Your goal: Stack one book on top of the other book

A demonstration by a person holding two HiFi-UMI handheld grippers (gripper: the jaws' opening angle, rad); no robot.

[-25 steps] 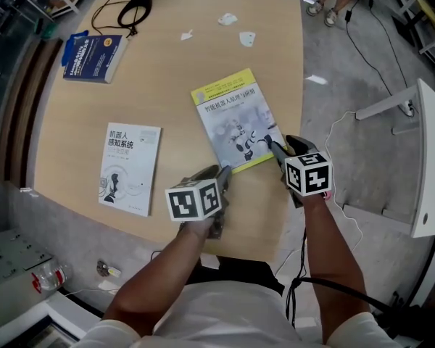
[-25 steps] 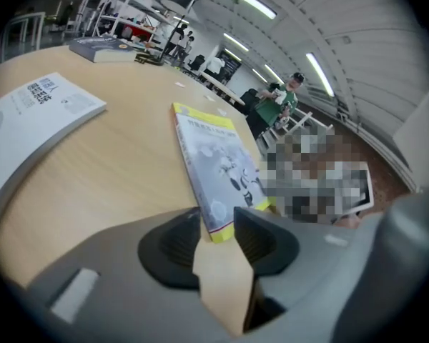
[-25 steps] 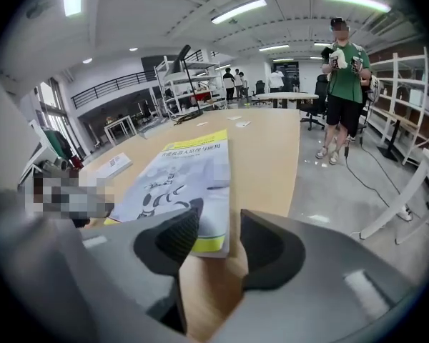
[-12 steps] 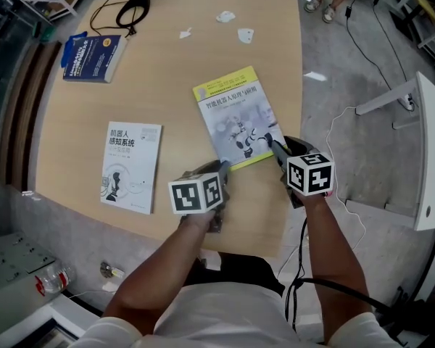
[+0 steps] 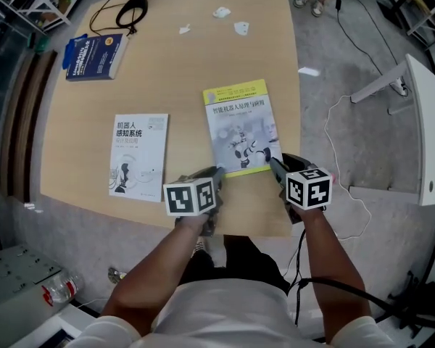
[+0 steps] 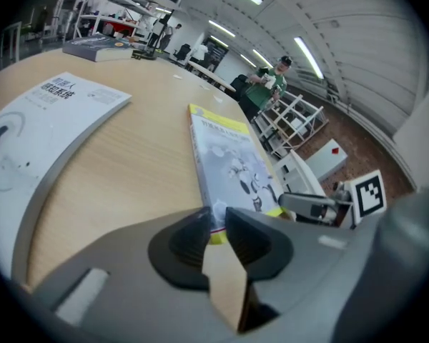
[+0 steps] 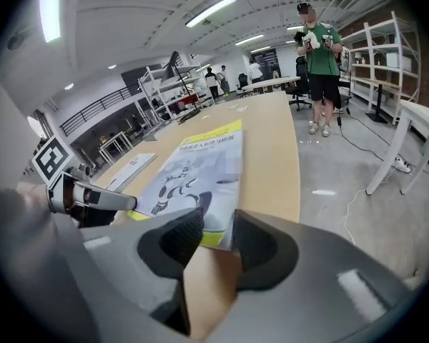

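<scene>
The yellow-edged book (image 5: 241, 125) is in the middle of the head view, on the counter (image 5: 181, 78), with its near edge close to the counter's lower edge. The left hand-held gripper (image 6: 216, 221) has just been closing and now pinches the lower left corner of this book. The right hand-held gripper (image 7: 218, 219) has also just been closing and is clamped on the lower right corner. The white book (image 5: 138, 156) lies flat to the left, apart from the first one. A blue book (image 5: 94, 55) rests in the upper left, well away.

I judge that the step in hand is to lift the yellow-edged book and bring it over the white book. To do this well, both grips should rise together, so that the thin book does not bend or slide out of the pads. It should clear the white cover before going left, then come down with the edges aligned, and only then should the jaws let go.
</scene>
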